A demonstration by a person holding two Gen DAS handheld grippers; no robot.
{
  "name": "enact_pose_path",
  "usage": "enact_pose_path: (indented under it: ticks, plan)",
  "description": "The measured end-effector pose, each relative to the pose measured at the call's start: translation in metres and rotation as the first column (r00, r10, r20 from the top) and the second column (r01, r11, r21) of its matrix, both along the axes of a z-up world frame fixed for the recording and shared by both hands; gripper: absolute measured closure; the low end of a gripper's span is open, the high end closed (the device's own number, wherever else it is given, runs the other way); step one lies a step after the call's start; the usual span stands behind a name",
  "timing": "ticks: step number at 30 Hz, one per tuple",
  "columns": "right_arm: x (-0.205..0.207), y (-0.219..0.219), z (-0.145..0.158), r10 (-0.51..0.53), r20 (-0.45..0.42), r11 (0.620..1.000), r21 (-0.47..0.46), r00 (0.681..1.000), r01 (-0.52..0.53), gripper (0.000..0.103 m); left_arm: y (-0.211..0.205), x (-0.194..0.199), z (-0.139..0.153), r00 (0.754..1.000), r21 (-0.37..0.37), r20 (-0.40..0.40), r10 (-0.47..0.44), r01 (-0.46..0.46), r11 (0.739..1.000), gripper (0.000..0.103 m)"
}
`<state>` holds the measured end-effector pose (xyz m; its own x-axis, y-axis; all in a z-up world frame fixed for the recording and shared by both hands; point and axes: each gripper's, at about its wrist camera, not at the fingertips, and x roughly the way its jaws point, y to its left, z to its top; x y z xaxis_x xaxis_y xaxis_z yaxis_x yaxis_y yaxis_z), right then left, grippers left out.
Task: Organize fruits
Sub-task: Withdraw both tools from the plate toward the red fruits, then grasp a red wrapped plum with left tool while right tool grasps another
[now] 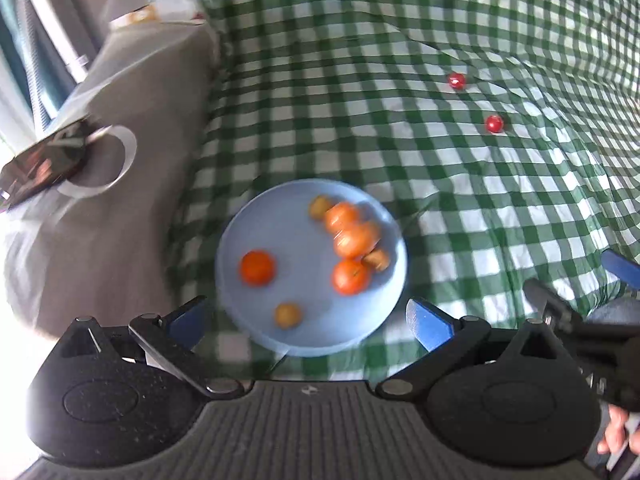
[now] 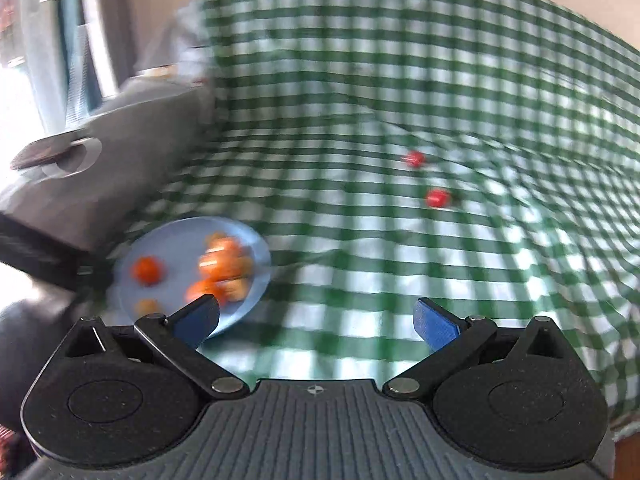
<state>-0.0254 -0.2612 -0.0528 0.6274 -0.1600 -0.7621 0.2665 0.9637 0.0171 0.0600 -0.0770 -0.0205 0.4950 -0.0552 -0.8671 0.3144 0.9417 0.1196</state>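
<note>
two round glossy red fruits [image 1: 457, 81] lie on wrinkled checked cloth [image 1: 360, 100]; both hand-held grippers [image 1: 308, 322] gape apart.

I am looking at a green-and-white checked cloth [image 1: 360, 80]. My pale blue plate [image 1: 280, 232] is holding orange fruits [image 1: 257, 267], and two red ones [image 1: 494, 123] are showing beyond.

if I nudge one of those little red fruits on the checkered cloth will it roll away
Probably. The nearer red fruit looks small, round and glossy, so a push would likely send it rolling. The wrinkled tablecloth may slow it. Its smooth skin could also slip between the open right gripper pads.
</note>
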Motion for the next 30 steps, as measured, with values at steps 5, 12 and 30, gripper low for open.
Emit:
enact_pose_path:
  ticks: [5, 12, 30]
  plan:
    - [0.034, -0.071, -0.036, -0.156, 0.015, 0.987, -0.023, 0.988, 0.156, 0.001, -0.053, 0.058, -0.011, 0.999, 0.002, -0.007, -0.046, 0.046, 0.999, 0.000]
    - [0.120, -0.154, -0.123, -0.216, 0.039, 0.970, -0.107, 0.976, 0.219, 0.001, -0.123, 0.148, -0.049, 0.995, 0.043, 0.063, -0.080, 0.078, 0.996, 0.000]
    - [0.169, -0.274, -0.184, -0.429, 0.041, 0.894, -0.121, 0.902, 0.431, 0.005, -0.318, 0.310, -0.140, 0.940, -0.024, 0.108, -0.324, 0.328, 0.944, 0.000]
